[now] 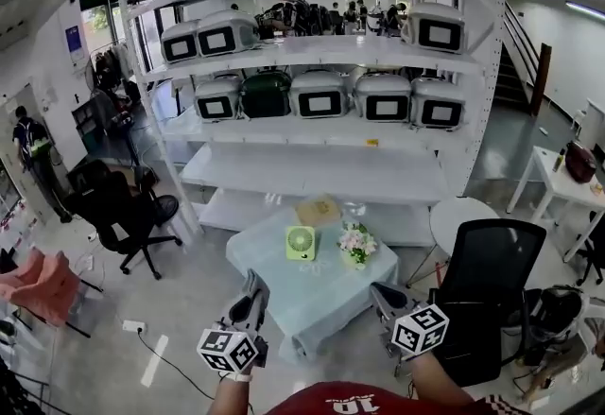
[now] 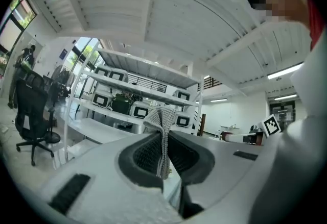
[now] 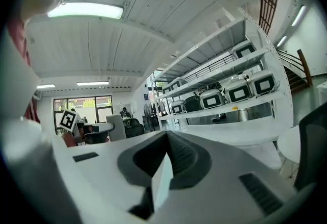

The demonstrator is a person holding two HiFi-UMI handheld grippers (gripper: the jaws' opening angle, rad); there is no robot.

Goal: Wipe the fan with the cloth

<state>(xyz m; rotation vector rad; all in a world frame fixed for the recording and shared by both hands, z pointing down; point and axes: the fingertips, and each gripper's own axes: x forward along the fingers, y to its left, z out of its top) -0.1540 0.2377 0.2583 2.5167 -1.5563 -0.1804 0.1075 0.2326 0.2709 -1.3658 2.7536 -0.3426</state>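
The left gripper [image 1: 251, 290] jaws clamp a grey knitted cloth [image 2: 162, 125], the right gripper [image 1: 380, 295] jaws are closed on nothing, and the small green square fan [image 1: 301, 243] stands upright on the pale-blue-covered worktop [image 1: 317, 300].

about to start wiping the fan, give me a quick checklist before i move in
1. cloth clamped in left gripper: ok
2. fan upright on table: ok
3. right gripper shut and empty, free to steady the fan: ok
4. open table between both grippers and fan: ok
5. flowers clear of the wiping side: not ok, they stand close beside the fan
6. fan switched off: cannot tell
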